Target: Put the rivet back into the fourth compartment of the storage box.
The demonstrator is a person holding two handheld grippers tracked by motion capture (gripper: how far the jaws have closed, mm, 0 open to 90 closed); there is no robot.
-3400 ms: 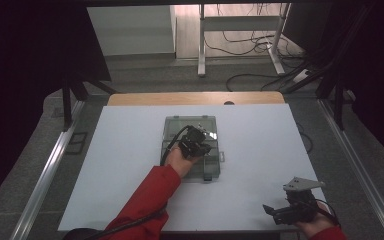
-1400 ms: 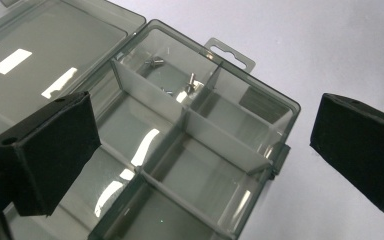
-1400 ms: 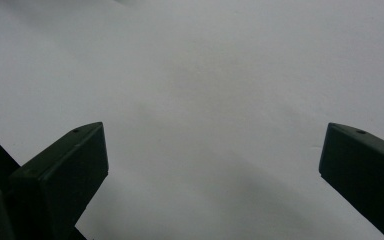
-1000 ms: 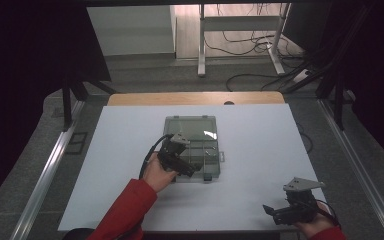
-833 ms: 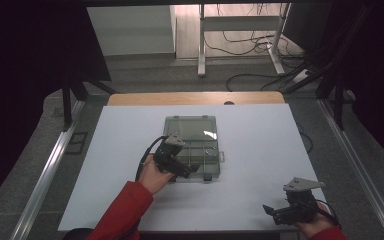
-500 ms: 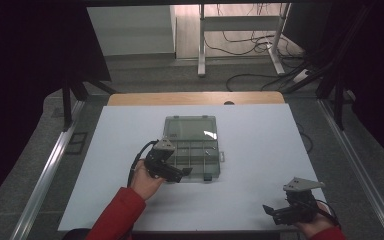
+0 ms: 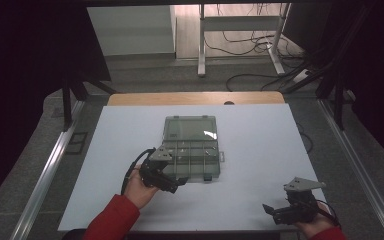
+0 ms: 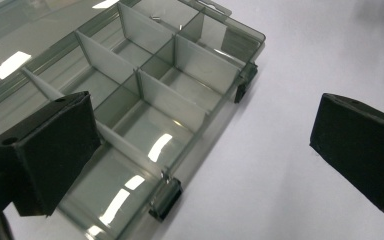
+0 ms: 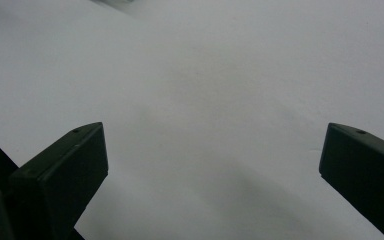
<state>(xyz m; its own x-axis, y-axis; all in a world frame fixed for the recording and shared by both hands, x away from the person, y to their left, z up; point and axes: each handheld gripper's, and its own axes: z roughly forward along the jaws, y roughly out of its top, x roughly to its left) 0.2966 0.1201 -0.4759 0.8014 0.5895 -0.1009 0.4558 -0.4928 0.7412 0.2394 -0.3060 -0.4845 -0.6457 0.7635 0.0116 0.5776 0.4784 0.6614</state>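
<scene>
A clear grey compartment box (image 7: 191,159) lies open in the middle of the white table (image 7: 260,150), its lid (image 7: 190,128) flat on the far side. Dividers split the tray (image 8: 145,90) into several cells; a few tiny metal pieces (image 8: 155,19) lie in a far cell. My left gripper (image 7: 176,182) hovers at the box's near left corner, open and holding nothing. In the left gripper view its wide-apart jaws (image 8: 205,155) frame the box's front edge and a dark latch (image 8: 165,200). My right gripper (image 7: 271,212) rests open near the table's front right, above bare table (image 9: 215,175).
A second latch (image 8: 244,82) sits farther along the box's front edge. A wooden strip (image 7: 195,98) borders the table's far side. Metal rails (image 7: 45,175) run along both sides. Cables and a stand's legs (image 7: 240,45) are on the floor beyond.
My left gripper has drawn back from over the box toward the front left, and now sits at the near left corner. The right gripper has stayed put.
</scene>
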